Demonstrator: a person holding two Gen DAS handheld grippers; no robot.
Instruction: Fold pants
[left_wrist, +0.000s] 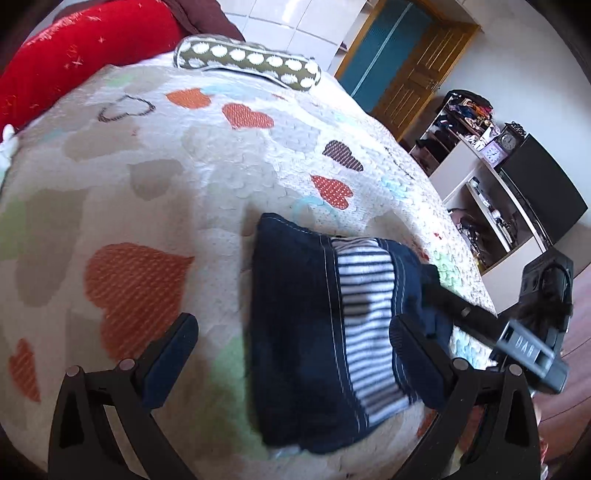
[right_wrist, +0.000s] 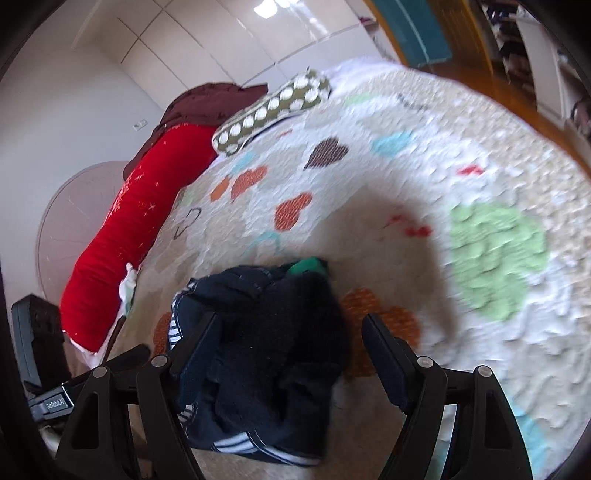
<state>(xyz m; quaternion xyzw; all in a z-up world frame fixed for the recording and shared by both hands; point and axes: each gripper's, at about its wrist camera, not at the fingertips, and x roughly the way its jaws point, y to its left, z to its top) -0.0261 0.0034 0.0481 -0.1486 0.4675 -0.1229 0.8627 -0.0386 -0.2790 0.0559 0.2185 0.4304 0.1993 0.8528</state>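
Pants (left_wrist: 325, 317), dark navy with a striped white panel, lie bunched on the heart-patterned bedspread (left_wrist: 207, 177) in the left wrist view, low and just right of centre, between the fingers of the left tongs (left_wrist: 295, 354). Those tongs stand wide apart and hold nothing, the right finger overlapping the striped panel, the left finger over bare bedspread. The right tongs (left_wrist: 517, 343) enter from 4 o'clock and reach the pants' right edge, though whether they touch the cloth I cannot tell. A spotted bolster (left_wrist: 247, 61) lies at 12 o'clock, a red pillow (left_wrist: 85, 55) at 10 o'clock, shelves (left_wrist: 476, 166) at 2 o'clock. In the right wrist view the pants (right_wrist: 273, 350) sit crumpled just below centre, a scrap of green (right_wrist: 308, 266) showing at their top edge. The right tongs (right_wrist: 291, 365) are spread open around them, the left finger over the cloth, the right finger beside it over the bedspread (right_wrist: 443, 166). The red pillow (right_wrist: 136, 236) runs along 9 o'clock, the spotted bolster (right_wrist: 273, 110) at 11 o'clock, the left tongs' body (right_wrist: 51, 398) at 8 o'clock.
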